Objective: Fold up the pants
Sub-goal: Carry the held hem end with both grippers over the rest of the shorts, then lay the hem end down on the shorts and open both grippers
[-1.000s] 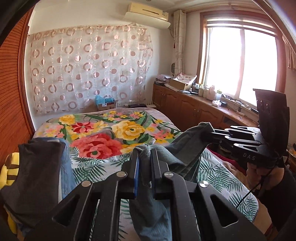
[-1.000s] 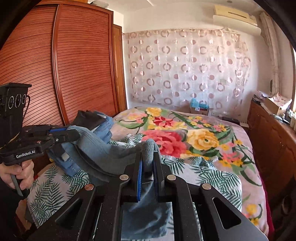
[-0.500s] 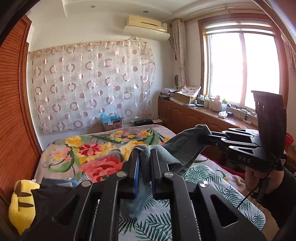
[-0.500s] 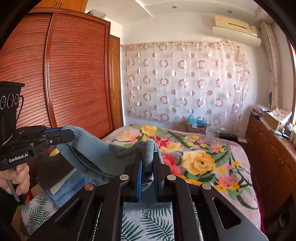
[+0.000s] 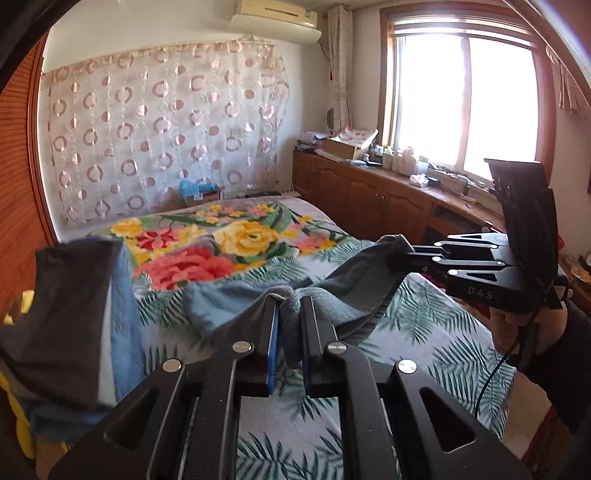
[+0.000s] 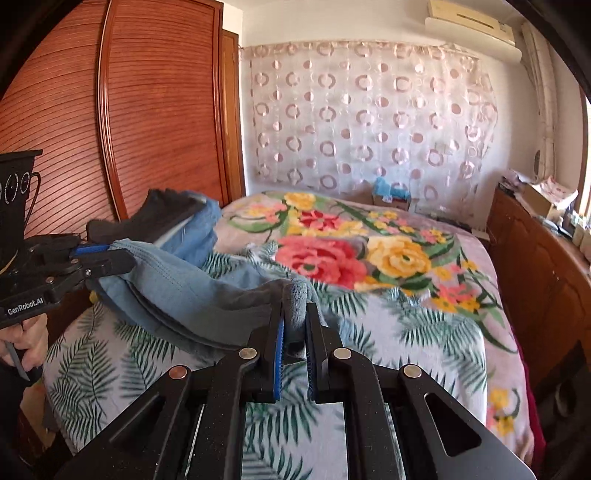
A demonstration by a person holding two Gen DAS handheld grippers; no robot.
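Left wrist: pants (image 5: 295, 301) between left gripper (image 5: 289, 308) fingers.

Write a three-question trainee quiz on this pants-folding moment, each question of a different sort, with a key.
1. True or false: the left hand-held gripper and the right hand-held gripper are both shut on the blue-grey pants.
2. Multiple choice: the stack of other clothes lies on the bed toward the: A) window B) wooden wardrobe C) air conditioner.
3. Fill in: between the two hand-held grippers the pants are ____ : taut or sagging?

Key: 1 true. 2 B. 3 sagging; the cloth dips between the two grips.
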